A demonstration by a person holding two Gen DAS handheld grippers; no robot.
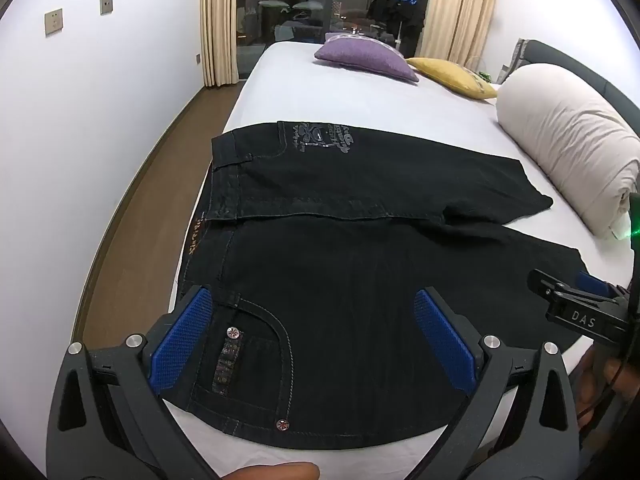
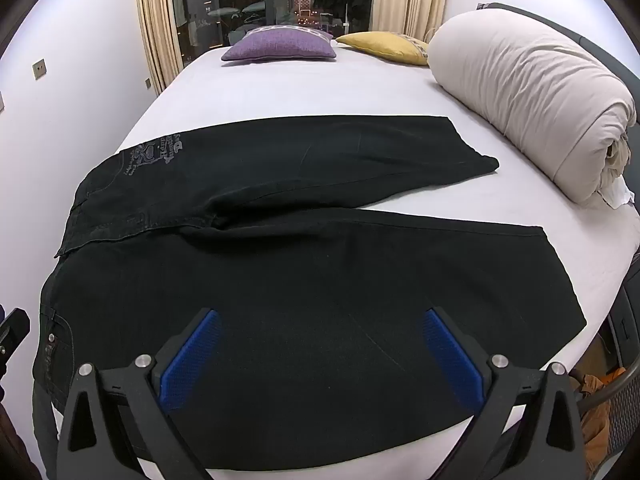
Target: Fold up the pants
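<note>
Black jeans (image 1: pixel 352 264) lie flat on the white bed (image 1: pixel 320 88), waistband to the left, both legs spread to the right. My left gripper (image 1: pixel 312 304) is open, hovering over the near hip pocket. My right gripper (image 2: pixel 320 324) is open and empty over the near leg of the jeans (image 2: pixel 312 272). It also shows in the left wrist view (image 1: pixel 576 300) at the right, near the leg's hem. The far leg carries a grey print near the waist (image 1: pixel 324 138).
A rolled beige duvet (image 2: pixel 528 92) lies along the right side of the bed. A purple cushion (image 2: pixel 280 46) and a yellow cushion (image 2: pixel 384 46) sit at the far end. The bed edge and wooden floor (image 1: pixel 132 216) are to the left.
</note>
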